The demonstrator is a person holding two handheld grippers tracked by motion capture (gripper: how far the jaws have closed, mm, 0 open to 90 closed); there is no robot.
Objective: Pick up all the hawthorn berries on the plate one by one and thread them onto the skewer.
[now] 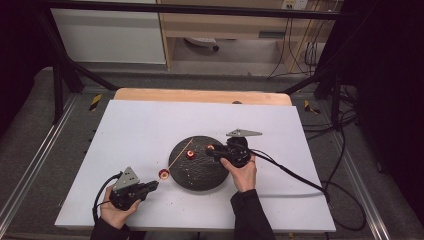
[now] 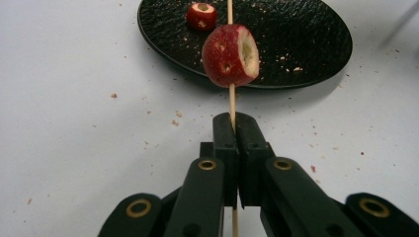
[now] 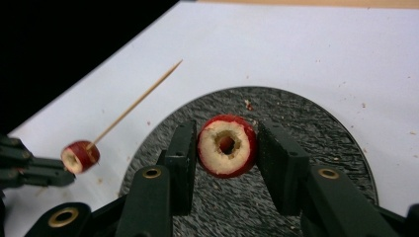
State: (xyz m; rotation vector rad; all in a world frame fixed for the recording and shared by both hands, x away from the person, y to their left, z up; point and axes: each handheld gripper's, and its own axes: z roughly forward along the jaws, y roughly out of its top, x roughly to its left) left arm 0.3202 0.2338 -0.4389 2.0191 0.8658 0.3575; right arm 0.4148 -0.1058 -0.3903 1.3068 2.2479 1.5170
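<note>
Our left gripper [image 2: 236, 129] clamped the skewer [image 2: 230, 101], one fruit [image 2: 230, 56] already threaded; our right gripper [image 3: 226, 148] pinched a cored fruit [image 3: 227, 145] over the plate [image 3: 316, 118]. We judged the point might miss its hole and split it

A lab or research workspace. A desk [image 1: 150, 130] covered by a white sheet sits inside a black metal frame [image 1: 65, 75], with aluminium rails [image 1: 30, 165] along the sides. Loose black cables [image 1: 320, 135] run across a grey carpeted floor [image 1: 30, 110], past light wood cabinets [image 1: 225, 25].
</note>
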